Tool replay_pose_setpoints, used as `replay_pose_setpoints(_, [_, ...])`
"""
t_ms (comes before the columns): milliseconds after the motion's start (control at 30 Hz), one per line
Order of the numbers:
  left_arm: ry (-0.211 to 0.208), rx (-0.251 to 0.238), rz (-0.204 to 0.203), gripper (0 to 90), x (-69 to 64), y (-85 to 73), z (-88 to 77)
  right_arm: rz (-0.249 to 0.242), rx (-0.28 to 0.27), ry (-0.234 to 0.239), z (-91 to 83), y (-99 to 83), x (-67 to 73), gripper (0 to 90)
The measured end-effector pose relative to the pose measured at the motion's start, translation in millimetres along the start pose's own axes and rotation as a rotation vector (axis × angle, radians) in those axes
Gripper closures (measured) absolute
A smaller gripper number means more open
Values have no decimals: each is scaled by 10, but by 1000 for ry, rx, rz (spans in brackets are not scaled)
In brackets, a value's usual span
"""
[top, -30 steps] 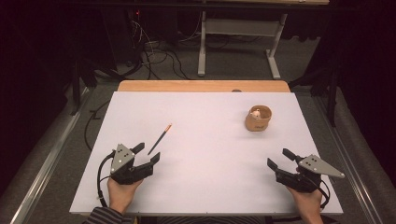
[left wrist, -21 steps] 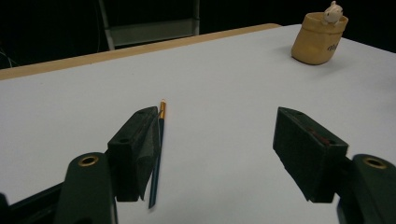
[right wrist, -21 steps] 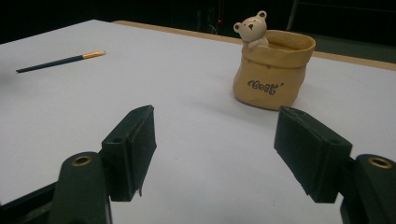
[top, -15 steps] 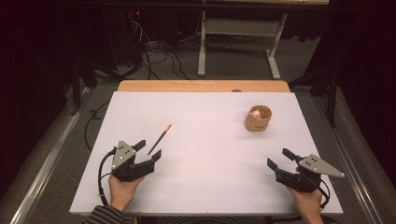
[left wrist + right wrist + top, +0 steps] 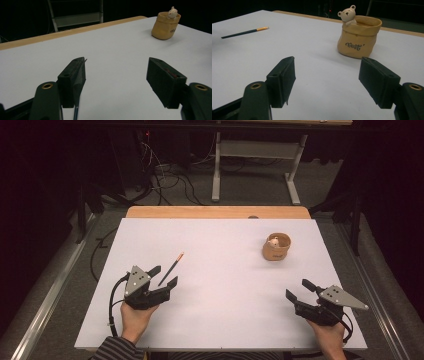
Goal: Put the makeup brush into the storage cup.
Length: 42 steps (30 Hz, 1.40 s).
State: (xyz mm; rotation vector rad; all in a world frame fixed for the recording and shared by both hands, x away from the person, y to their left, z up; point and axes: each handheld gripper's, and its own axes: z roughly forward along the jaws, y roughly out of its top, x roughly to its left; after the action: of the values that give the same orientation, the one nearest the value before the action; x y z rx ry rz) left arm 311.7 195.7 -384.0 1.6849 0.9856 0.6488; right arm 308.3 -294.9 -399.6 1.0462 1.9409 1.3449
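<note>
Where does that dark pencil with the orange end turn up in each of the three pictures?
High view: pencil lies left of centre, between the left tool's open jaws.
Left gripper view: a sliver beside the left jaw, at bottom.
Right gripper view: upper left.
Shared landmark: the bear pot.

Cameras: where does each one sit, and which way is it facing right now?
High view: above the near table edge, looking forward and down; both hands, left claw by the pencil, right claw.
Left gripper view: on the left claw, open, facing the bear pot.
Right gripper view: on the right claw, open, facing pot and pencil.
All share the pot.
</note>
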Motion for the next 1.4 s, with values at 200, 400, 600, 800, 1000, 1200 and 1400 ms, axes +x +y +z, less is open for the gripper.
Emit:
replay_pose_setpoints(200, [2,-10,-22,323,34,46,35,-4,-2,-1,1,1,0,315])
replay_pose_setpoints(400, [7,-20,-27,323,57,116,80,-4,0,1,2,1,-1,315])
replay_pose_setpoints(600, [10,-22,-22,323,55,174,128,0,-1,-1,0,1,1,315])
replay_pose_setpoints(800, [15,-22,-18,324,63,232,199,-1,-1,0,0,1,-1,315])
replay_pose_setpoints(1000, [23,-15,-14,324,83,285,272,0,-1,1,0,1,-3,315])
replay_pose_setpoints(1200, [20,-18,-16,325,87,354,333,3,-2,0,0,1,-4,315])
replay_pose_setpoints(1400, [24,-17,-12,324,92,390,380,4,-1,0,0,1,-5,315])
